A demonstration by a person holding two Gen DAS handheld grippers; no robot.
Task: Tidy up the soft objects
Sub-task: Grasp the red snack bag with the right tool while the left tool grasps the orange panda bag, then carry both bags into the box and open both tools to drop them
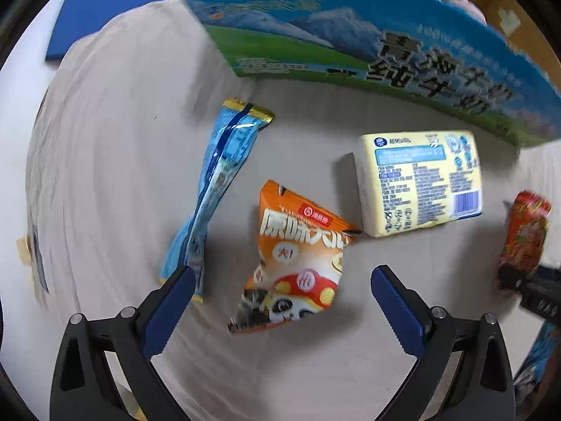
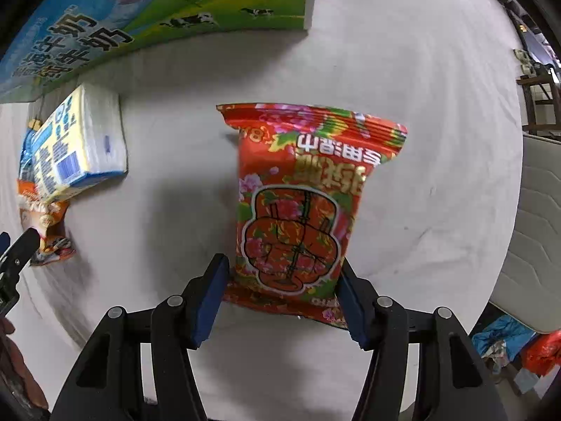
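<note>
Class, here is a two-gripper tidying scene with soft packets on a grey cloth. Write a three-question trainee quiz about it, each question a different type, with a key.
1. True or false: the right gripper is clamped on the red flowered foil packet.
2. Which item lies between the left gripper fingers: A) yellow tissue pack, B) orange snack bag, C) long blue sachet?
3. Fill in: the printed milk carton box shows blue sky and green ____.

Key: 1 true; 2 B; 3 grass.
</note>
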